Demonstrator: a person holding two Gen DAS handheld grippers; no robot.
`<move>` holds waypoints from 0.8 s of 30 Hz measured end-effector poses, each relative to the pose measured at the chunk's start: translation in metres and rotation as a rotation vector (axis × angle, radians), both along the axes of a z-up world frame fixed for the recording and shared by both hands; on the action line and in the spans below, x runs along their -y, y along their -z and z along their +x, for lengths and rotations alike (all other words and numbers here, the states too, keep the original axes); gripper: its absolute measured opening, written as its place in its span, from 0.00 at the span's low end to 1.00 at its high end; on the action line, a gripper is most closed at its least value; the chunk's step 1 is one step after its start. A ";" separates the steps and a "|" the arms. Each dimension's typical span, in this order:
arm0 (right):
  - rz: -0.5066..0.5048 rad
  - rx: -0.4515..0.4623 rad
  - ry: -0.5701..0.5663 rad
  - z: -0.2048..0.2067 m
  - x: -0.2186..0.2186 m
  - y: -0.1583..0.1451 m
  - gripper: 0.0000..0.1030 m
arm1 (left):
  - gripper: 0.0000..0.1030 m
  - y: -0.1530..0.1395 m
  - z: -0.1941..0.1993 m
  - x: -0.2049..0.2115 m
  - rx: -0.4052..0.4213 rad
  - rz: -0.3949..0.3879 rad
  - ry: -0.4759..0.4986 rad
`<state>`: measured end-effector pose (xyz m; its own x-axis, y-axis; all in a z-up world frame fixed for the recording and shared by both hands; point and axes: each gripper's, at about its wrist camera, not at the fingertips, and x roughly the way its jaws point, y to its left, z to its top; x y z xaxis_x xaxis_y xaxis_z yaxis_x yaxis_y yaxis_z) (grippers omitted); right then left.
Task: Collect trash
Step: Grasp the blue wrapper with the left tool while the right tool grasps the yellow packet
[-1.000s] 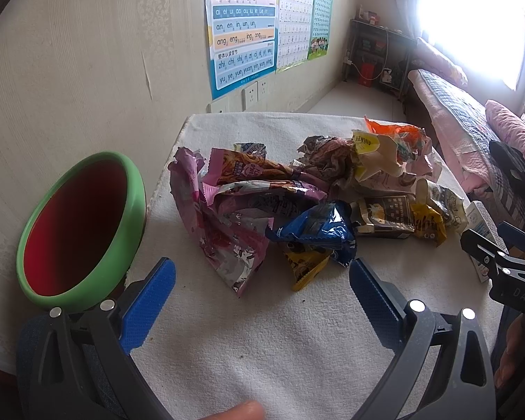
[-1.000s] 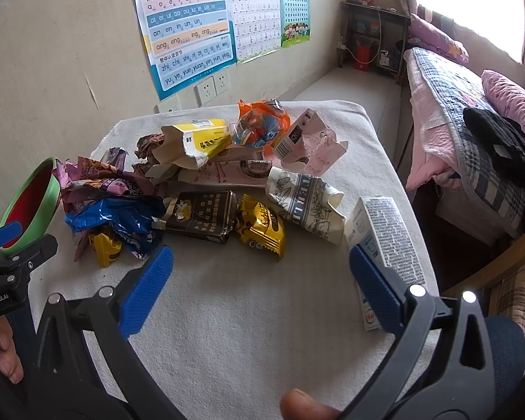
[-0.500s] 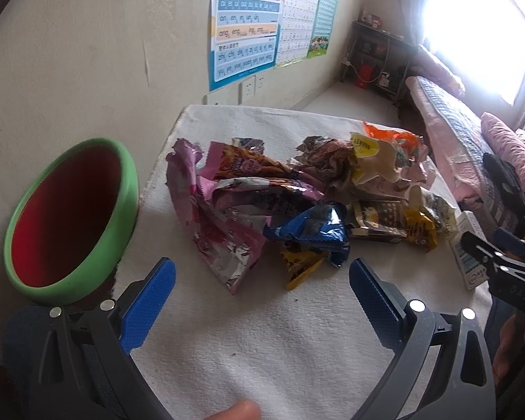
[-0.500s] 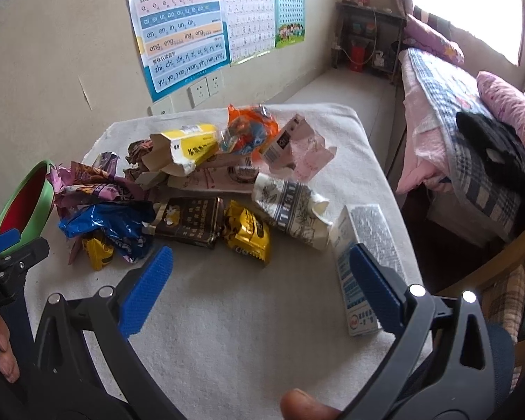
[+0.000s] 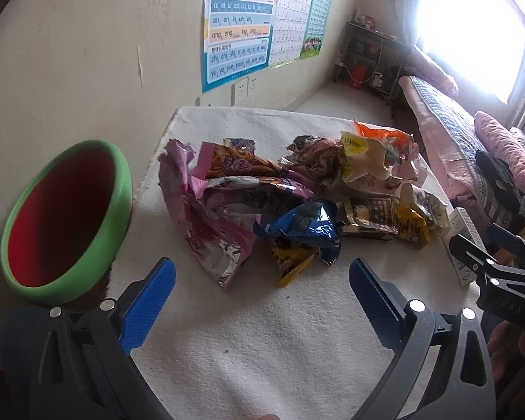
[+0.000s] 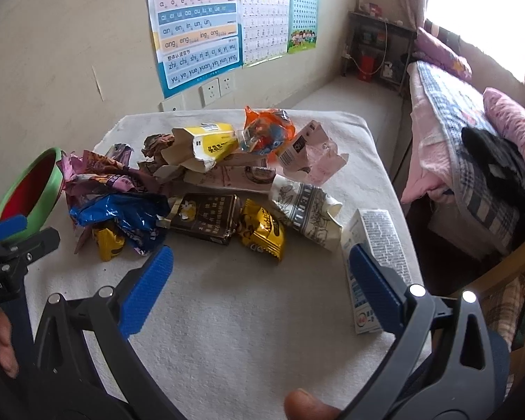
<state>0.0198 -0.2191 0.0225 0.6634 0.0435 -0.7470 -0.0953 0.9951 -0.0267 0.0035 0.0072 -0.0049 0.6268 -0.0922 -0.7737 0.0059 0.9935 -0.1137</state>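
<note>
Left gripper (image 5: 261, 281): blue-padded fingers (image 5: 147, 306) spread wide, nothing between them, held above bare cloth at the bottom of the left wrist frame. Right gripper (image 6: 257, 280): fingers (image 6: 147, 290) likewise spread and empty; its right-hand finger overlaps the white carton (image 6: 374, 262) in the picture, but whether they touch cannot be determined.

Surface (image 6: 248, 315): covered in off-white cloth, set against a beige wall.

Trash pile (image 5: 297, 196): occupies the centre of the left wrist frame, beyond the fingers. Contents noted: crumpled pink wrapper (image 5: 206, 224) at centre left; blue wrapper (image 5: 302, 225) at centre, lying over a small yellow wrapper (image 5: 290, 262); dark brown packet (image 6: 206, 217) at the centre of the right wrist frame, with a yellow packet (image 6: 262, 232) just beside it on the right; torn yellow-and-cream carton (image 6: 201, 150) and orange wrapper (image 6: 267, 133) at upper centre; patterned paper carton (image 6: 304, 210) right of centre. The white carton lies apart from the pile, at lower right.

Green-rimmed bowl (image 5: 66, 213): red inside, at the left edge of the surface, tilted toward the camera, just beside the pink wrapper.

Background: wall charts (image 6: 196, 24) at the top, bed (image 6: 465, 147) at the right.
</note>
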 end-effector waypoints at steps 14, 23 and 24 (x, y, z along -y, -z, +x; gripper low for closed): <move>0.059 -0.116 -0.035 0.026 0.007 0.015 0.97 | 0.91 0.000 0.022 0.015 -0.052 -0.048 0.095; 0.085 -0.155 -0.047 0.049 0.005 0.029 0.82 | 0.74 0.009 0.051 0.029 -0.104 -0.004 0.165; 0.089 -0.163 -0.044 0.051 0.005 0.031 0.82 | 0.69 0.011 0.054 0.031 -0.112 0.002 0.172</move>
